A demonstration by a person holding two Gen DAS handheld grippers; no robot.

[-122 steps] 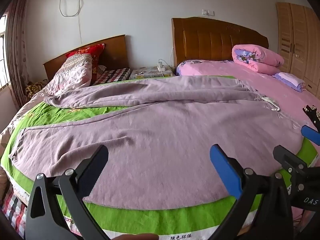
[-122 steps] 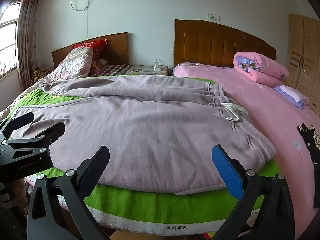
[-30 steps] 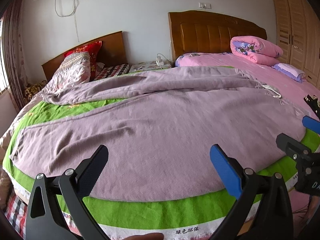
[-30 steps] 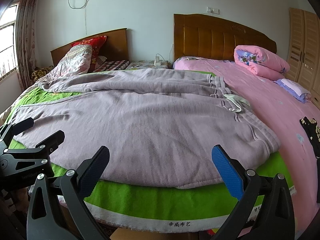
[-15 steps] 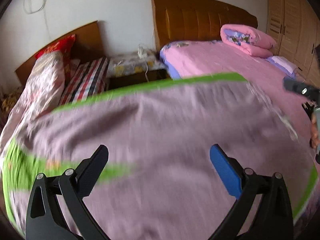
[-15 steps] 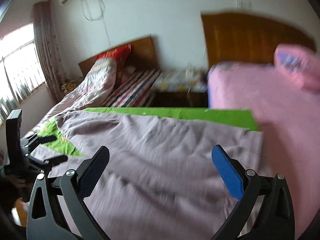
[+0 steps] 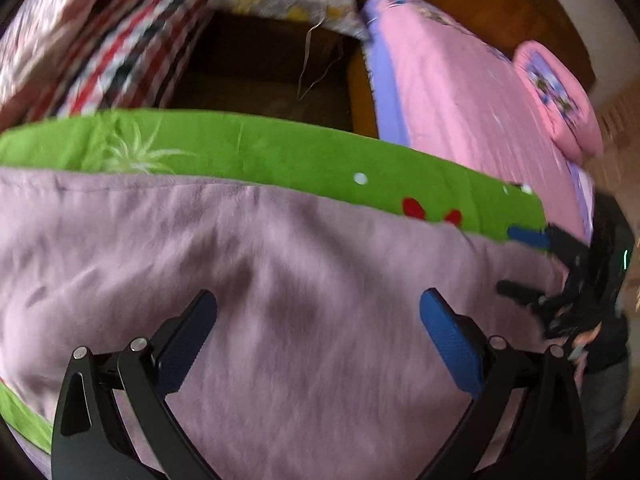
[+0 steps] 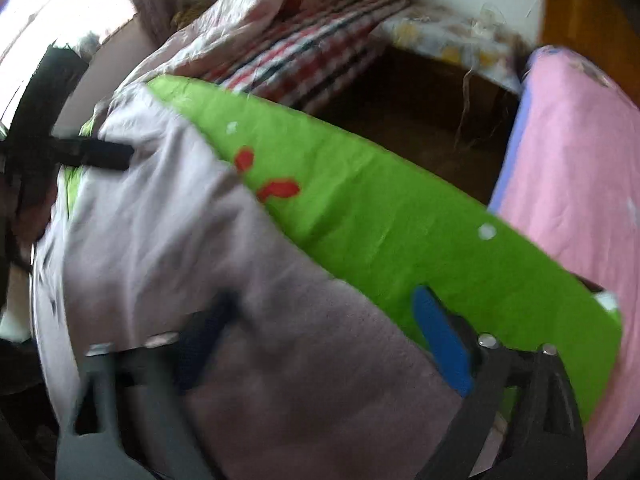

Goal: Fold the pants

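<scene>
Pants (image 7: pixel 260 280) lie lengthwise under both hands, far edge just ahead: left gripper (image 7: pixel 318 338) fingers apart, right gripper (image 8: pixel 320 344) fingers closing, cloth between, unpinched.

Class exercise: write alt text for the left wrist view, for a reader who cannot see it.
The open left hand-held gripper points down at wrinkled mauve fabric pants spread over a bright green printed bedsheet. The right hand-held gripper shows at the right edge; a pink-covered bed lies beyond.
</scene>
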